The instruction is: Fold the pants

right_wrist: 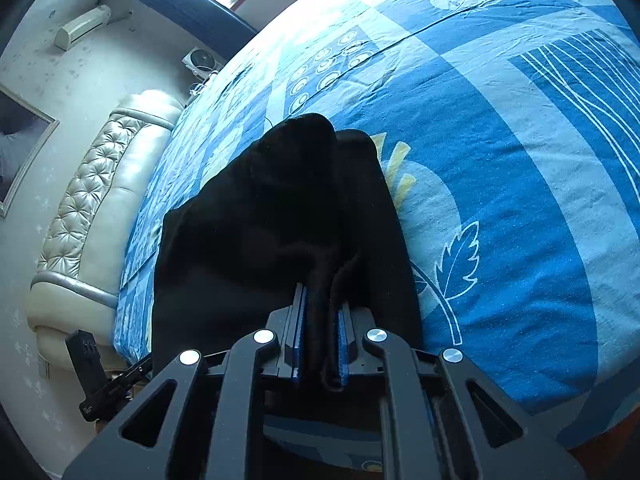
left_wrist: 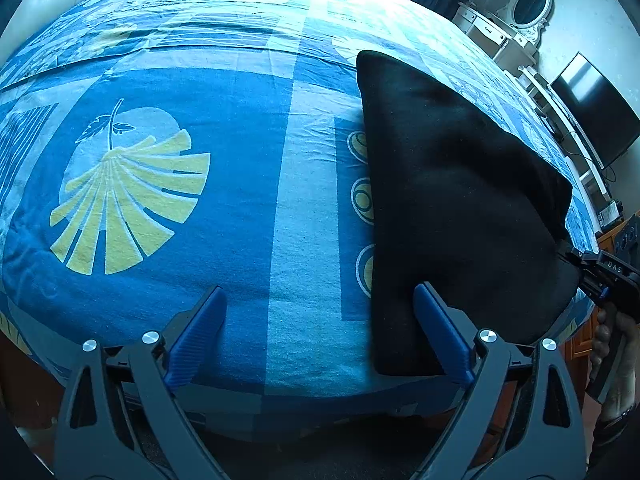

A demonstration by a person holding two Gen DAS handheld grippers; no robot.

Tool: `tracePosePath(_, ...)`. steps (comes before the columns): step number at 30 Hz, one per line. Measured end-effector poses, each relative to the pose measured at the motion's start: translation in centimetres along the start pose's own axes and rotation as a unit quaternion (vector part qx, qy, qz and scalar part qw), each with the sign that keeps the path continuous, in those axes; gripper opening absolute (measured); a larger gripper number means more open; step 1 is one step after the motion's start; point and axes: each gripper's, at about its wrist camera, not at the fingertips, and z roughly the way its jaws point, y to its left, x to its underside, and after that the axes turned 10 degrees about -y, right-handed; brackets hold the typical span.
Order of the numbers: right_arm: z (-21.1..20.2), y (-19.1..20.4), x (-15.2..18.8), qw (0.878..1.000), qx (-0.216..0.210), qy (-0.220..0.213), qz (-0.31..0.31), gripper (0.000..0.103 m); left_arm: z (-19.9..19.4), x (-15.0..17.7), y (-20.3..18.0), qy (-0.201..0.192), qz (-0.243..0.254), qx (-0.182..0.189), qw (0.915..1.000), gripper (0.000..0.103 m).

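Black pants (left_wrist: 460,184) lie folded on the blue patterned bedspread (left_wrist: 240,208), right of centre in the left wrist view. My left gripper (left_wrist: 320,320) stands wide open over the bed's near edge. Its right finger (left_wrist: 440,332) is over the pants' near corner, and the pads press on nothing. At the right edge my right gripper (left_wrist: 588,268) is pinching the pants' other near corner. In the right wrist view the right gripper (right_wrist: 322,312) is shut on a bunched fold of the pants (right_wrist: 280,208), which spread away from it across the bed.
A padded cream headboard (right_wrist: 92,200) runs along one end of the bed. A white dresser with an oval mirror (left_wrist: 528,4) and a dark TV screen (left_wrist: 596,108) stand past the bed's right side. A hand (left_wrist: 612,344) holds the right gripper.
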Motion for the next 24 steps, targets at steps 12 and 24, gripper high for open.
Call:
tracePosePath(12,-2.5,-1.5,-0.2,0.996,-0.061,-0.023,0.054,0.057,-1.7,-0.8,1.6,-0.01,-0.044,0.053,0.9976,0.095)
tracePosePath(24,-6.1,-4.1,-0.7,0.99,-0.058,-0.077,0.099,0.08,-1.9,-1.4,2.5,-0.008,-0.089,0.181,0.9795,0.095)
